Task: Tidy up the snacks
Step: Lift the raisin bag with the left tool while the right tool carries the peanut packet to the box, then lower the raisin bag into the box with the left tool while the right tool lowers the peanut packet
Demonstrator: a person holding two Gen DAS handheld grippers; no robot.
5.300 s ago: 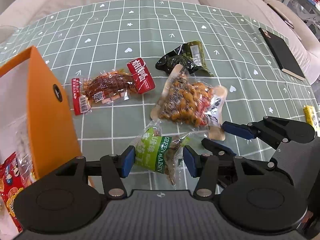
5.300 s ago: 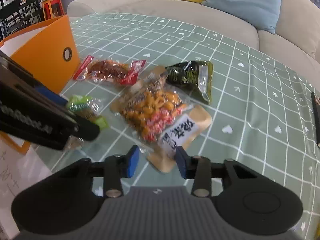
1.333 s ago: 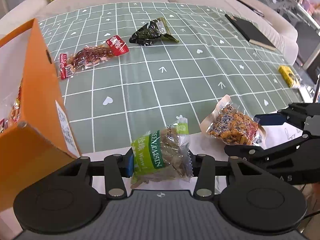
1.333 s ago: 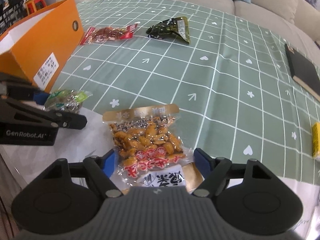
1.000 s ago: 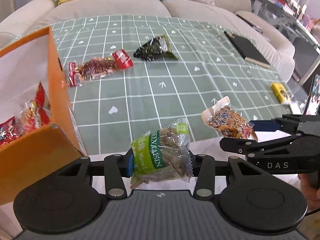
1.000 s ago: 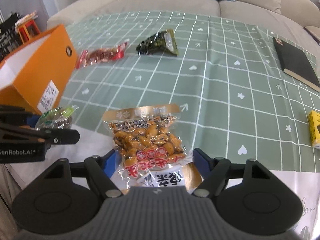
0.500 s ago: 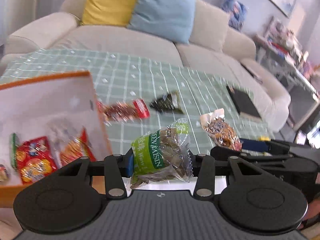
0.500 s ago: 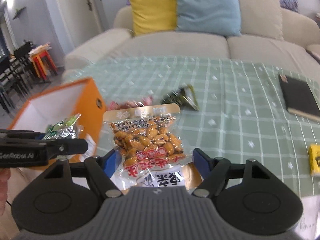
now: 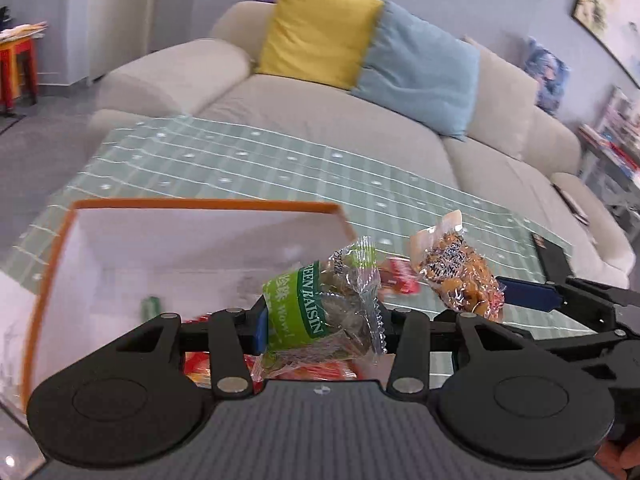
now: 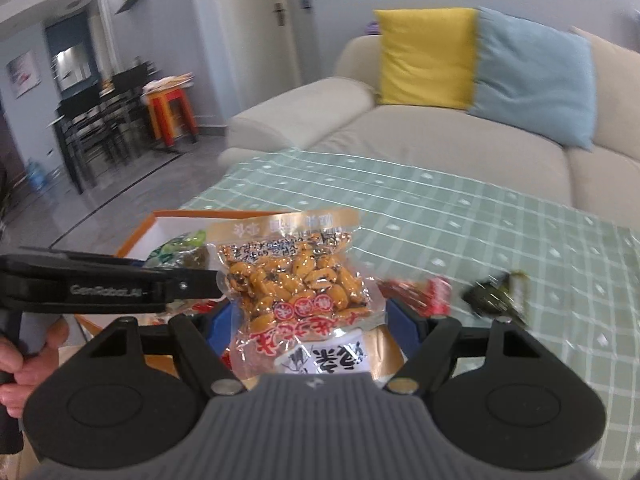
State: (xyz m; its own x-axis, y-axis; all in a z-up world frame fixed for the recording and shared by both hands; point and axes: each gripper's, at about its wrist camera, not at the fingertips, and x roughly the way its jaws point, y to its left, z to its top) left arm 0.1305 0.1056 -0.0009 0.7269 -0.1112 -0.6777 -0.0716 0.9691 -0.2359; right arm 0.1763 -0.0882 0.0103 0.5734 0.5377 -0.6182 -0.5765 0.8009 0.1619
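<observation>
- left hand-held gripper (image 9: pixel 320 326) clenched on the green raisin pack (image 9: pixel 320 312); pack sits upright between the blue pads, its crimped clear top sticking up past the fingers
- raisin pack is held in the air over the open orange box (image 9: pixel 192 206), just inside the box's right wall as seen in the left wrist view
- orange box has white inner walls; red snack packs (image 9: pixel 312 370) lie at its bottom, partly hidden behind the gripper body
- right hand-held gripper (image 10: pixel 306 318) clenched on the bean snack pack (image 10: pixel 296 280); the pack's lower end is between the blue pads, its gold-edged top stands up and away from the fingers
- bean snack pack is also off the tabletop (image 10: pixel 500 216), just beside the box's right side and close to the raisin pack, not touching it as far as the views show
- in the right wrist view the left gripper crosses from the left edge, a hand (image 10: pixel 32 352) on its handle
- still on the green checked tabletop past the bean pack: red-wrapped snack (image 10: pixel 420 290) and dark green snack pack (image 10: pixel 496 290), both blurred, near each other
- beige sofa (image 9: pixel 320 120) runs behind the tabletop's far edge, with a yellow cushion (image 9: pixel 320 32) and a blue cushion (image 9: pixel 420 68)
</observation>
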